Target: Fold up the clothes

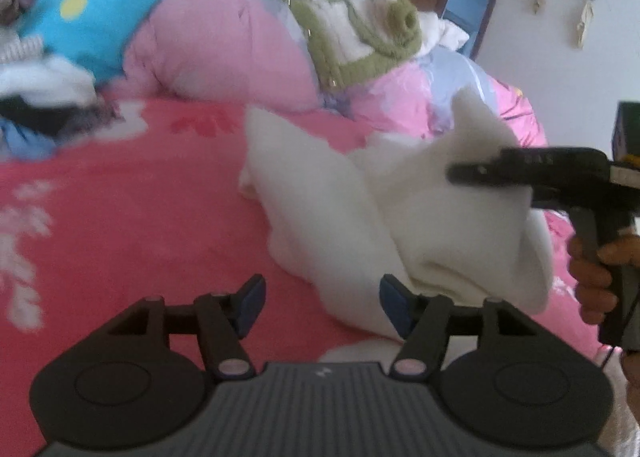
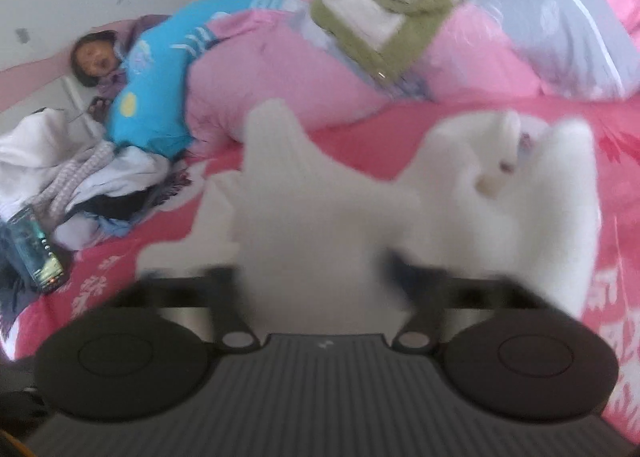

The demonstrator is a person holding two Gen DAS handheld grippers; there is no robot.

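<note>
A white fleecy garment [image 1: 360,217] lies crumpled on the pink flowered bed sheet [image 1: 140,197]. In the left wrist view my left gripper [image 1: 322,305] is open just above the sheet with nothing between its fingers; its right finger [image 1: 394,303] is at the garment's near edge. My right gripper [image 1: 480,171], held by a hand [image 1: 592,277], reaches in from the right over the garment. In the right wrist view the white garment [image 2: 320,197] bunches up between the fingers of the right gripper [image 2: 316,269]. The jaws stand apart and the left finger is hidden by the cloth.
A rolled pink quilt [image 1: 224,57] with a green-and-white garment [image 1: 352,37] on top runs along the far side. A blue cushion [image 2: 152,97] and a person lying down [image 2: 96,61] are at the back left. A heap of clothes [image 2: 80,177] and a phone [image 2: 36,253] lie left.
</note>
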